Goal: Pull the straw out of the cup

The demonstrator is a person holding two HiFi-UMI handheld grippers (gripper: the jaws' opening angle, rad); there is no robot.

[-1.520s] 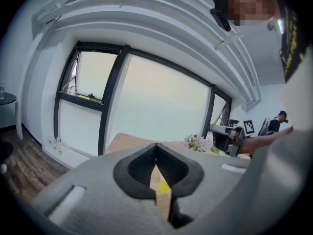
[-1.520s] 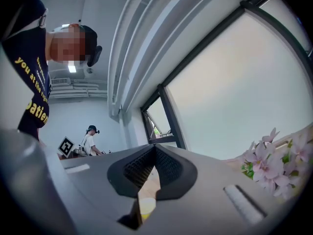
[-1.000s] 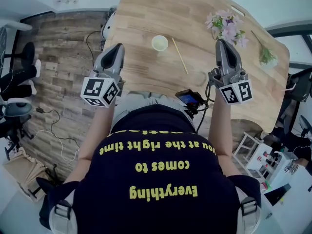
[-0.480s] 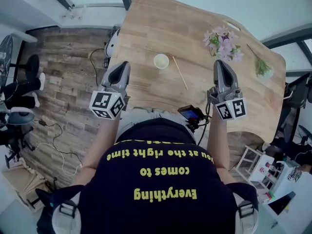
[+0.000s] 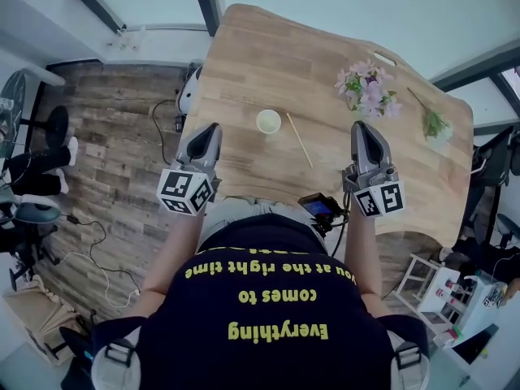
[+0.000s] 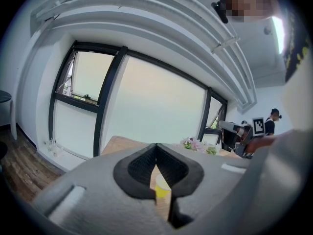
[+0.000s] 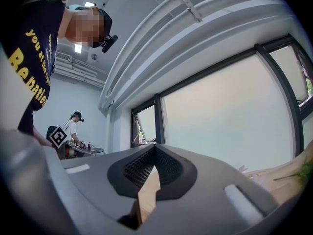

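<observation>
A small pale yellow cup (image 5: 268,121) stands upright on the wooden table (image 5: 260,47). The thin straw (image 5: 299,139) lies flat on the tabletop just right of the cup, outside it. My left gripper (image 5: 213,127) hovers near the table's front edge, left of the cup, with its jaws shut and nothing in them. In the left gripper view the closed tips (image 6: 156,146) meet, and the cup (image 6: 161,187) shows through the gap below them. My right gripper (image 5: 358,125) is held right of the straw, also shut and empty, its tips (image 7: 155,147) touching.
A bunch of pink flowers (image 5: 366,88) and a loose green sprig (image 5: 431,122) lie on the table's far right. A small screen device (image 5: 317,207) hangs by my waist. Cables (image 5: 162,112) and chairs (image 5: 32,136) are on the wood floor at left.
The head view has shifted, so the table, cup and both grippers sit lower in the picture. Cup and straw keep their places; both grippers stay shut and nearly still.
</observation>
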